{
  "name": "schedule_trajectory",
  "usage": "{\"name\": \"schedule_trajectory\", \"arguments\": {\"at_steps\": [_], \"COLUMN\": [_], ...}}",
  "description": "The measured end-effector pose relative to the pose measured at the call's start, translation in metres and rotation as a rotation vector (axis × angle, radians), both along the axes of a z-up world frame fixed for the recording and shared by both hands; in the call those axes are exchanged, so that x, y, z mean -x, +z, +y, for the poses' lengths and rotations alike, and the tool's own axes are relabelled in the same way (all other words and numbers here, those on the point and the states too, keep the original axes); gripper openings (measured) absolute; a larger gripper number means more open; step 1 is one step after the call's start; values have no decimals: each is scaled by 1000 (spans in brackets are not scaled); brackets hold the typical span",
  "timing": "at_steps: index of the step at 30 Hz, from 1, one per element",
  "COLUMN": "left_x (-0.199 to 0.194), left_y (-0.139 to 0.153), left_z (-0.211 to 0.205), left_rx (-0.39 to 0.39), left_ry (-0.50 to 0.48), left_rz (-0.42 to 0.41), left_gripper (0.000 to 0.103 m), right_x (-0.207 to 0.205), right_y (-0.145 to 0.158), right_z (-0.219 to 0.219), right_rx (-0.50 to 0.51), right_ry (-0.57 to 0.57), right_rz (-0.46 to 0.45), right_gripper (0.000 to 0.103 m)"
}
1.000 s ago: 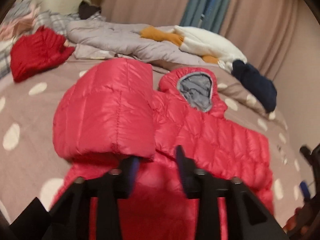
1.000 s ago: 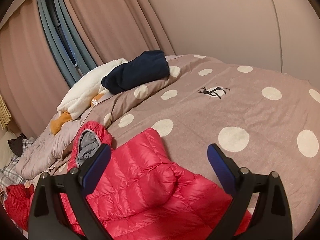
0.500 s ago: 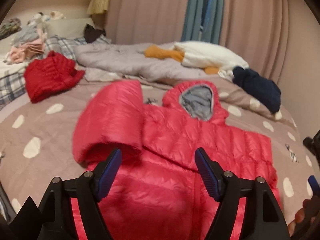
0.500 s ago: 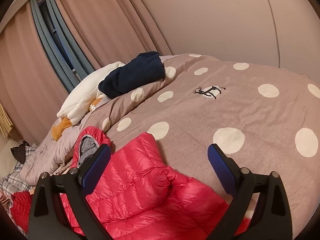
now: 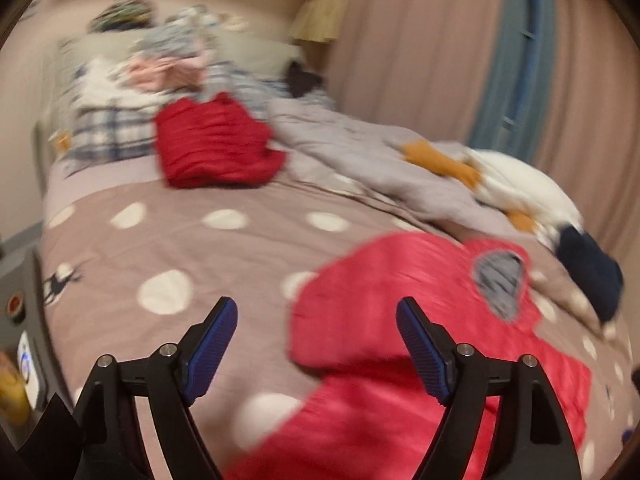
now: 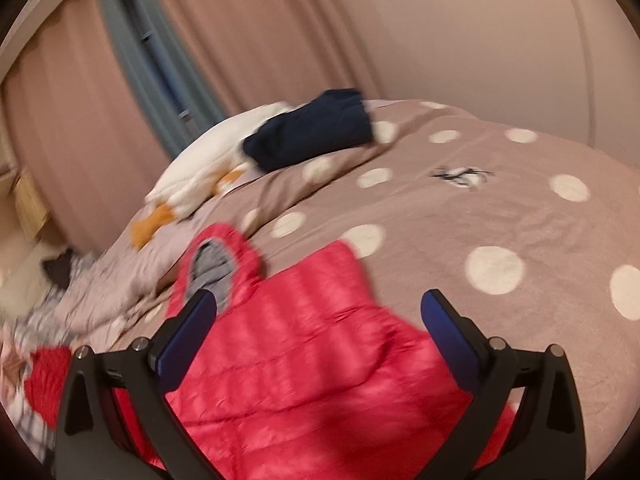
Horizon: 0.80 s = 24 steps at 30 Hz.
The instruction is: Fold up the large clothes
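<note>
Sleeve released onto the jacket; first fold laid.

The folded-in sleeve (image 5: pixel 352 308) of the hooded pink-red quilted down jacket (image 5: pixel 432 392), gripped a second ago by the left gripper (image 5: pixel 316 344), has been let go and now lies across the jacket's chest on the dotted taupe bed cover (image 5: pixel 192 240). Its jaws are opening, nothing between them, and the gripper has been drawn back leftward. The right gripper (image 6: pixel 318 328) is held above the jacket, jaws opening to their widest and empty. The other sleeve appears to remain to be folded.

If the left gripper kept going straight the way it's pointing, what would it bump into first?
Probably the bedspread. The left gripper is opening, nothing between its fingers, aimed down at bare spotted cover just beside the pink jacket. Blur makes depth uncertain.
</note>
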<state>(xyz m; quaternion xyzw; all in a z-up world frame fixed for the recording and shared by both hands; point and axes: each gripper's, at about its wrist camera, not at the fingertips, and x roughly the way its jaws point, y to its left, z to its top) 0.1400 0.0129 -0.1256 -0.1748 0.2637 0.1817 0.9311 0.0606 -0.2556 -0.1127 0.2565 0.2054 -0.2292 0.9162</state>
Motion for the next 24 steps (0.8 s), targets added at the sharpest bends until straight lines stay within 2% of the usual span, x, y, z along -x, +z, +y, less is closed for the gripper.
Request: {"name": "schedule_trajectory", "arguments": {"at_steps": [2, 7, 9, 16, 18, 20, 22, 23, 24], "left_x": [-3, -6, -3, 4, 3, 2, 3, 4, 4], "left_y": [-6, -22, -25, -38, -43, -45, -46, -45, -45], "left_z": [22, 73, 86, 125, 135, 142, 148, 149, 151], "left_rx": [29, 135, 147, 196, 222, 241, 249, 254, 263], "left_ry": [70, 198, 237, 317, 328, 331, 339, 344, 343], "left_rz": [24, 76, 82, 120, 135, 144, 143, 140, 134], "left_gripper": [90, 90, 90, 90, 90, 90, 90, 90, 90], "right_x": [-9, -28, -36, -90, -104, -118, -136, -140, -145], "right_y": [1, 3, 2, -19, -30, -46, -72, -81, -90], "right_z": [18, 80, 102, 189, 214, 233, 239, 235, 226], "right_rx": [13, 108, 111, 89, 117, 187, 244, 226, 158], "right_ry": [95, 325, 407, 651, 713, 754, 721, 713, 713], "right_rz": [21, 71, 83, 184, 228, 281, 377, 387, 383], "right_gripper": [103, 103, 103, 103, 103, 103, 99, 92, 77]}}
